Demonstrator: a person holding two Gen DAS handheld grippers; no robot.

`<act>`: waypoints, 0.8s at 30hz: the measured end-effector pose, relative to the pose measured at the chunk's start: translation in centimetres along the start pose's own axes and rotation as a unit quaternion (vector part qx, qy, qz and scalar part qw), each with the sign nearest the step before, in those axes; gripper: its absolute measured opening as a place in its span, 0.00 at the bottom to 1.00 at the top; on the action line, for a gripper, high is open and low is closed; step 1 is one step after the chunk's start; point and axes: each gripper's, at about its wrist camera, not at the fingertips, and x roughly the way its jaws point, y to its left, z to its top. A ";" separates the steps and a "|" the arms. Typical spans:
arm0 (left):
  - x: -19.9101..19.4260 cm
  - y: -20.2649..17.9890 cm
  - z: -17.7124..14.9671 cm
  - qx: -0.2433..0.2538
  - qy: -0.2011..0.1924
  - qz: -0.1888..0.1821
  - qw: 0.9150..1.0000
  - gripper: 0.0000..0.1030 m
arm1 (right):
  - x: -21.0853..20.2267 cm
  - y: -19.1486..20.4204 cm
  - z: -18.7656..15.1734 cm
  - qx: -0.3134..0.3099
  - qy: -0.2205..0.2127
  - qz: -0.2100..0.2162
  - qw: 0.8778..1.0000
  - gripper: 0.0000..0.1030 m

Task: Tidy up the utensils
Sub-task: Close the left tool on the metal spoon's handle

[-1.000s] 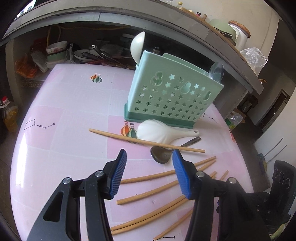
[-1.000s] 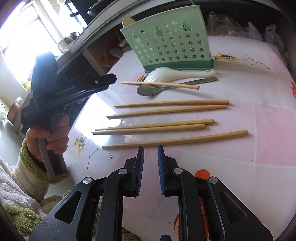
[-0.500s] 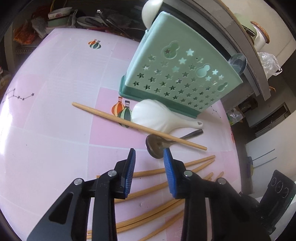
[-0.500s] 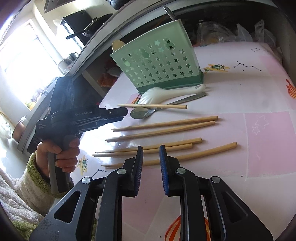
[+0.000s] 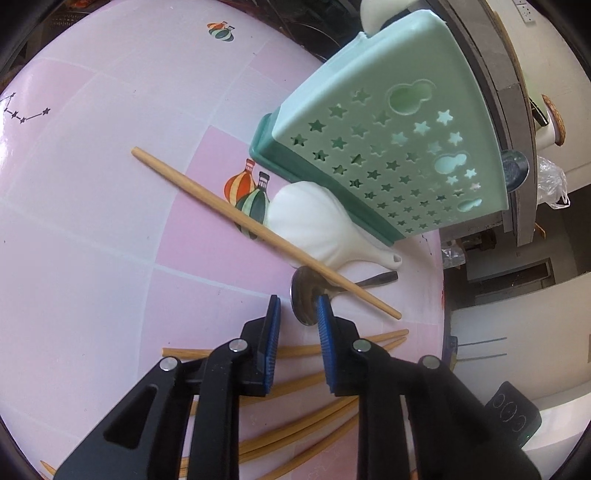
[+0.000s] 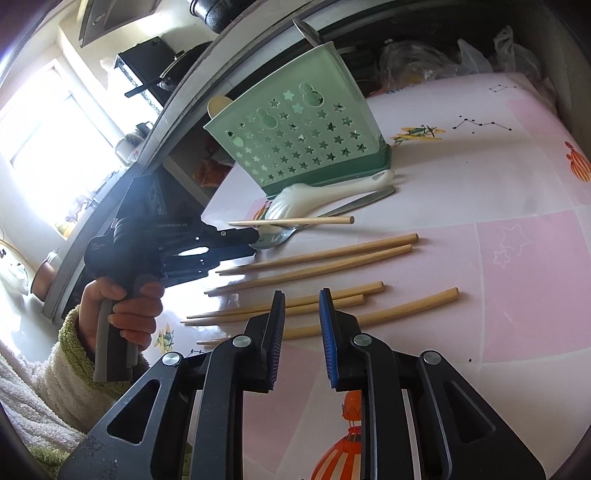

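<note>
A mint-green holder with star holes (image 5: 384,147) stands on the pink table, also in the right wrist view (image 6: 299,144). In front of it lie a white ceramic spoon (image 5: 317,229), a metal spoon (image 5: 306,299) and one chopstick (image 5: 258,230) lying across both. Several more chopsticks (image 6: 314,258) lie side by side nearer me. My left gripper (image 5: 297,301) is part open, its jaws around the metal spoon's bowl, apart from it. It shows in the right wrist view (image 6: 236,240). My right gripper (image 6: 302,295) is part open and empty above the chopsticks.
A white spoon (image 5: 373,14) and a metal spoon (image 5: 515,170) stand in the holder. A grey counter edge (image 5: 491,74) runs behind it, with a shelf of dishes beneath. The table edge (image 5: 443,295) drops off on the right.
My left gripper has moved forward and down to the metal spoon and its jaws have narrowed. My right gripper has opened a little and shifted slightly over the chopsticks.
</note>
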 end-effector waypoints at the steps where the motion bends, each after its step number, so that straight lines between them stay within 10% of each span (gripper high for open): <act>1: 0.0 0.0 0.1 -0.004 0.000 0.000 1.000 0.17 | 0.0 -0.1 0.0 0.001 -0.001 0.000 1.000 0.20; 24: -2.9 -1.1 -1.1 0.049 -0.051 0.088 0.994 0.04 | -2.3 0.3 -0.5 0.012 -0.032 -0.013 0.999 0.20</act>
